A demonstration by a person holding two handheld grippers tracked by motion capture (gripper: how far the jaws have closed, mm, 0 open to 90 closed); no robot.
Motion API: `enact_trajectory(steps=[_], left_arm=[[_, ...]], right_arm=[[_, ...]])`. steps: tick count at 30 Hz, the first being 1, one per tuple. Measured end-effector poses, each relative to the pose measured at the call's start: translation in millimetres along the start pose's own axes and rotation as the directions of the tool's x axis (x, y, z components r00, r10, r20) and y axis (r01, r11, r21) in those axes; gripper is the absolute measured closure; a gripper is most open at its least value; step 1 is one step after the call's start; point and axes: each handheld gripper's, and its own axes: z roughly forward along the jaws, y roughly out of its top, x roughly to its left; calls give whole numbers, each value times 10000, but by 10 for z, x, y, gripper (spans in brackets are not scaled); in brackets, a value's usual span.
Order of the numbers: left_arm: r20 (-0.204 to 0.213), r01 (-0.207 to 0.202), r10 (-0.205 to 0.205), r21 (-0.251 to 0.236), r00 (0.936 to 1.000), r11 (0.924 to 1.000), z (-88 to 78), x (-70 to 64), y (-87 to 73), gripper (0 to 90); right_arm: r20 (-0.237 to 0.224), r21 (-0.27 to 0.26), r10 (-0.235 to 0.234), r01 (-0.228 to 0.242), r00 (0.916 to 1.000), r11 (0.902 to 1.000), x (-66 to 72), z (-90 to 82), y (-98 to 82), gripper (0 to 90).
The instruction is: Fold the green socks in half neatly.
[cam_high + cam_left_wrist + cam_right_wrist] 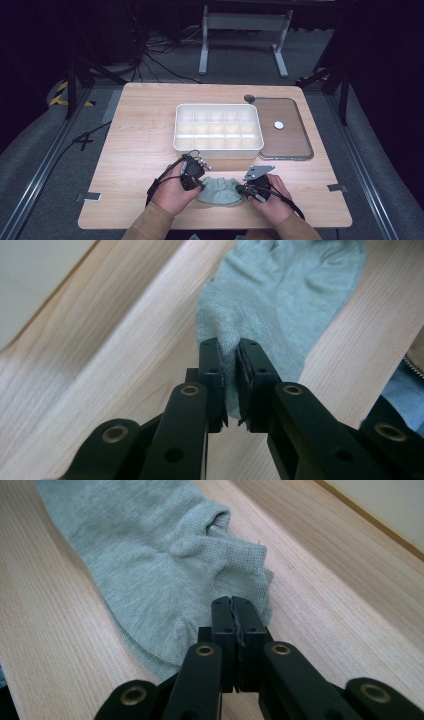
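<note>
A pale grey-green sock [220, 191] lies crumpled on the wooden table near its front edge, between my two hands. My left gripper [201, 187] is shut on the sock's left end. In the left gripper view a fold of the sock [285, 295] is pinched between the left gripper's [229, 347] jaws. My right gripper [239, 189] is at the sock's right end. In the right gripper view the right gripper's [233, 602] jaws are closed with a thin edge of sock [145, 565] fabric between them. The rest of the sock lies flat beyond.
A white tray [176, 131] with several small compartments stands just behind the hands at mid-table. To its right lies a flat brown lid [290, 145] with a small white disc [278, 125] on it. Bare tabletop [135, 150] extends to the left.
</note>
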Motion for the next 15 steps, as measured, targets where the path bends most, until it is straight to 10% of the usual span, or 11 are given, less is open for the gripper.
enact_trajectory(steps=[15], left_arm=[[408, -1181, 1200, -452, 9919, 9920, 137, -285, 310, 816]], right_arm=[[-137, -217, -208, 205, 9997, 9996, -12, 0, -32, 900]])
